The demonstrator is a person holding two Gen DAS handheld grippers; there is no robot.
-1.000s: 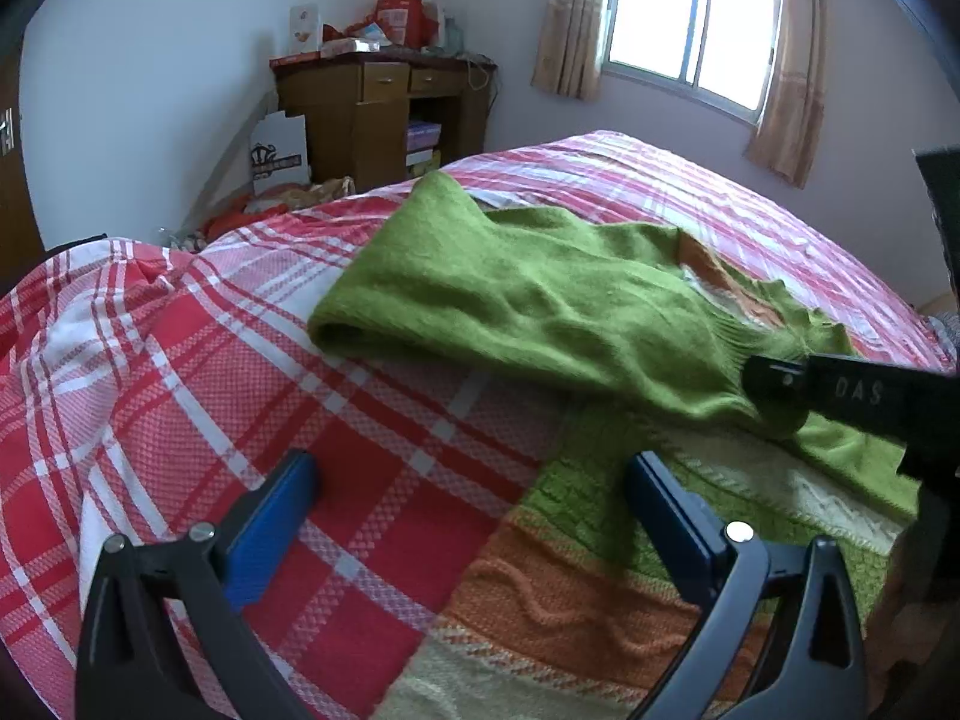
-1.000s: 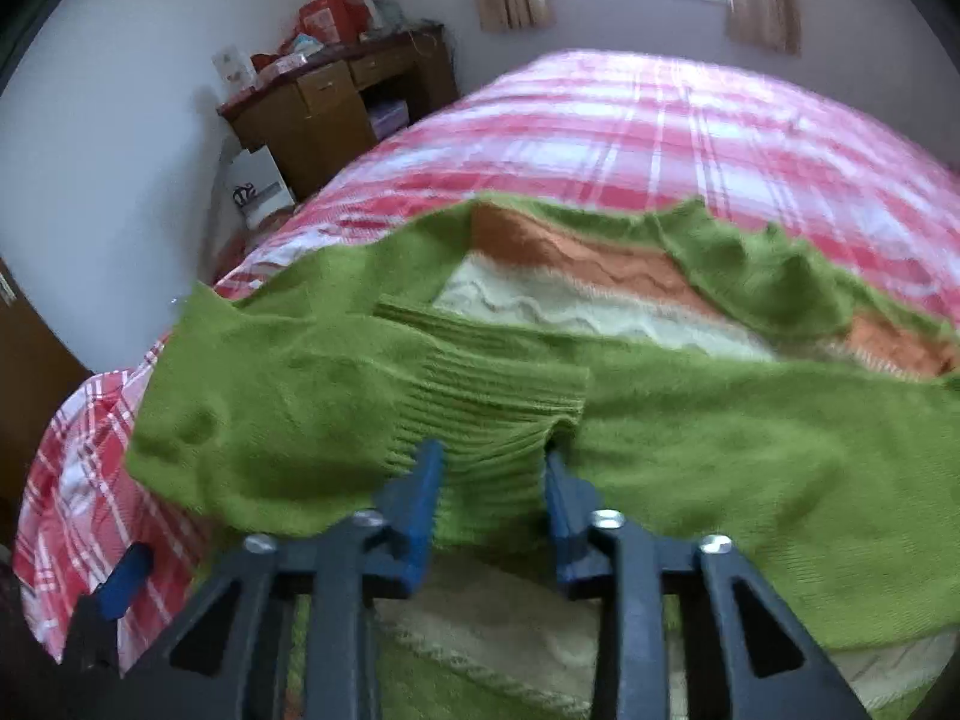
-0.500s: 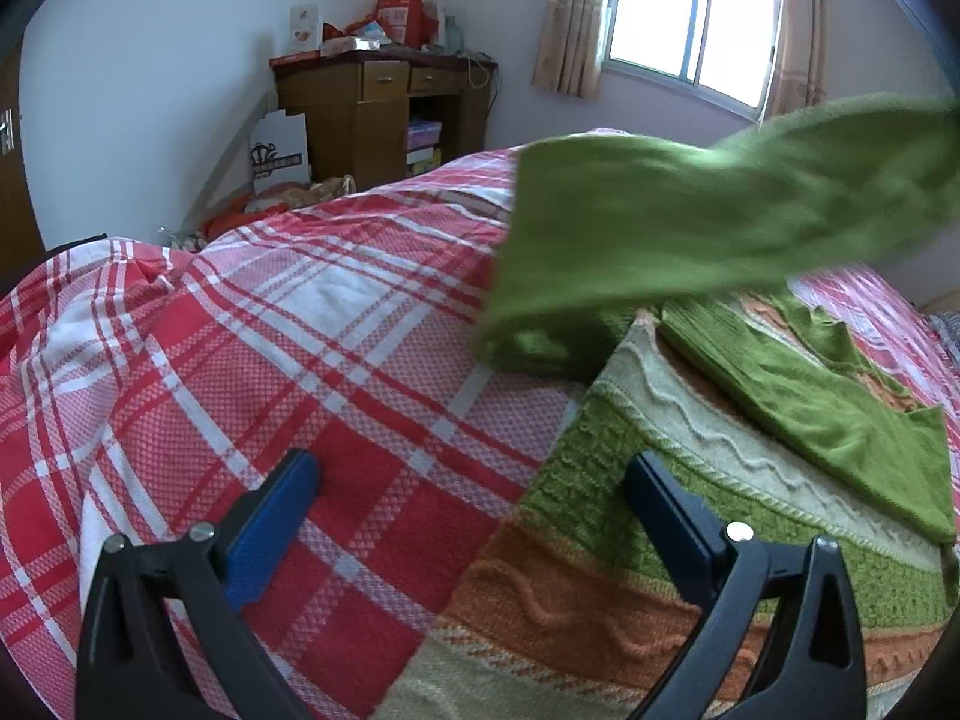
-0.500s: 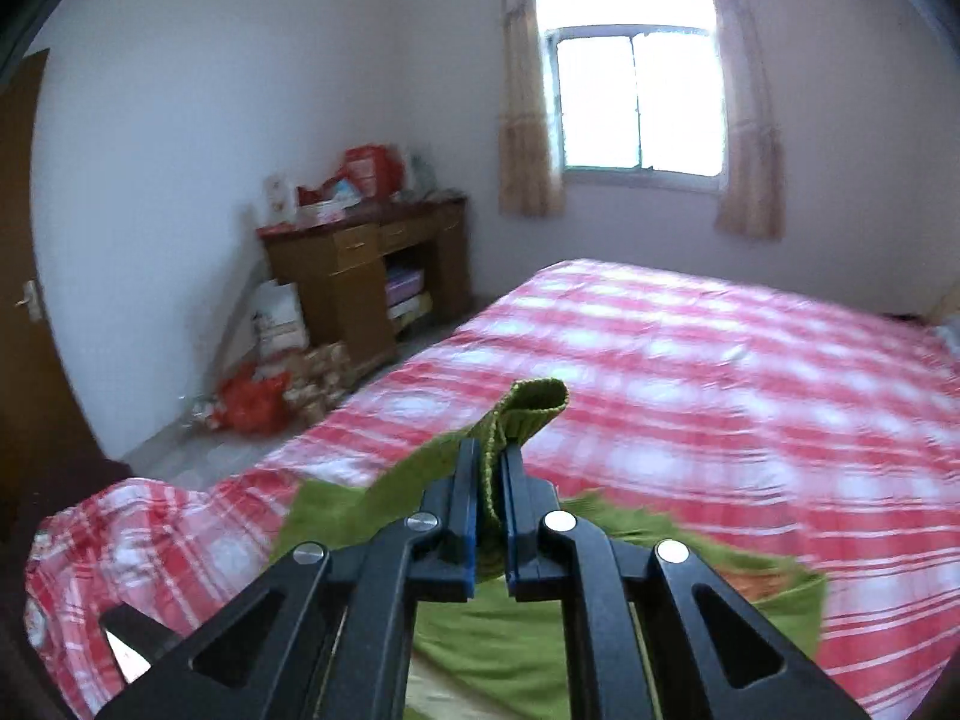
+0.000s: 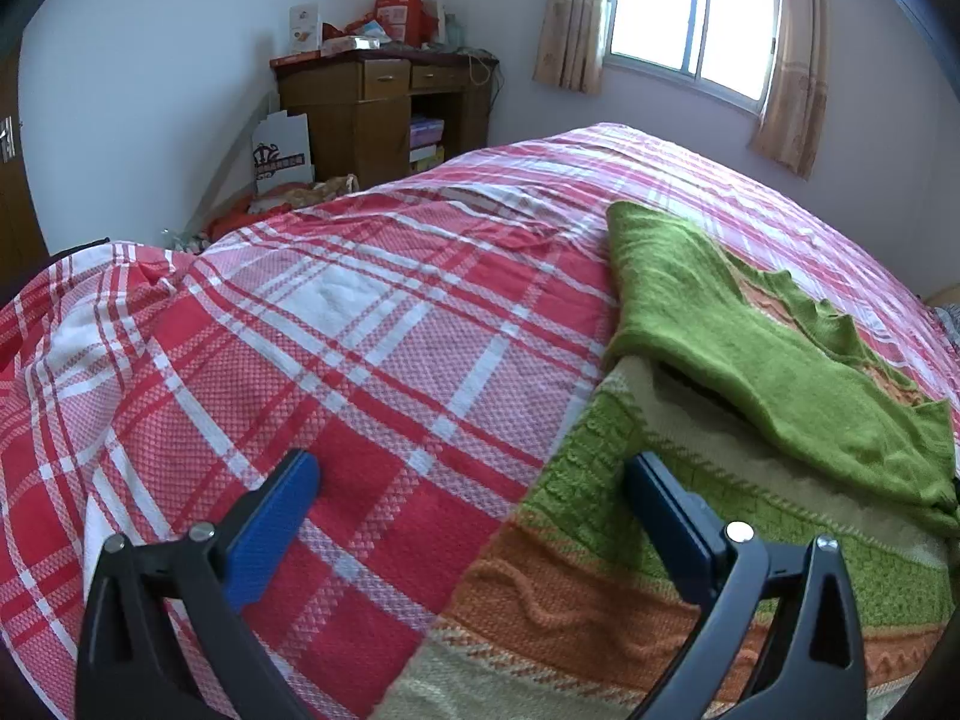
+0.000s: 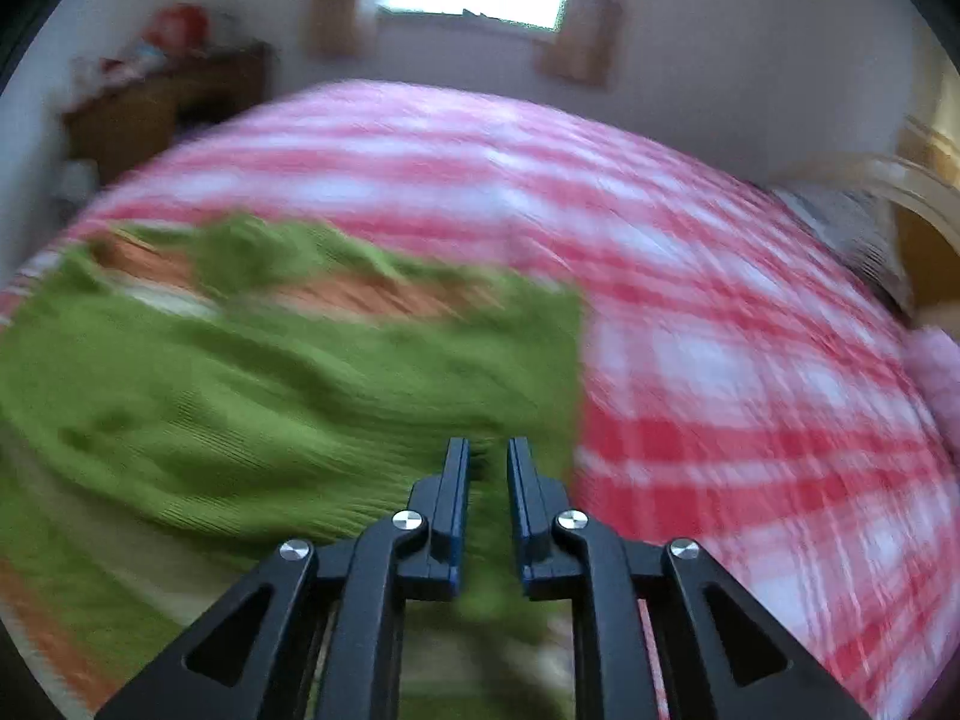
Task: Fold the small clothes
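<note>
Right gripper (image 6: 487, 468), its jaws narrowly parted over blurred green knit so a pinch cannot be told, hangs above the striped sweater (image 5: 600, 588) lying on the plaid bed (image 5: 360, 360), while the left gripper (image 5: 474, 504) hovers spread wide, straddling the sweater's left edge.

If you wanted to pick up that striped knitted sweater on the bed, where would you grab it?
Probably at the sweater's near left side edge, where it ends on the plaid bedspread. That edge lies flat and uncovered between the open left claw's fingers, so come straight down there. The green sleeve covers the far part.
</note>
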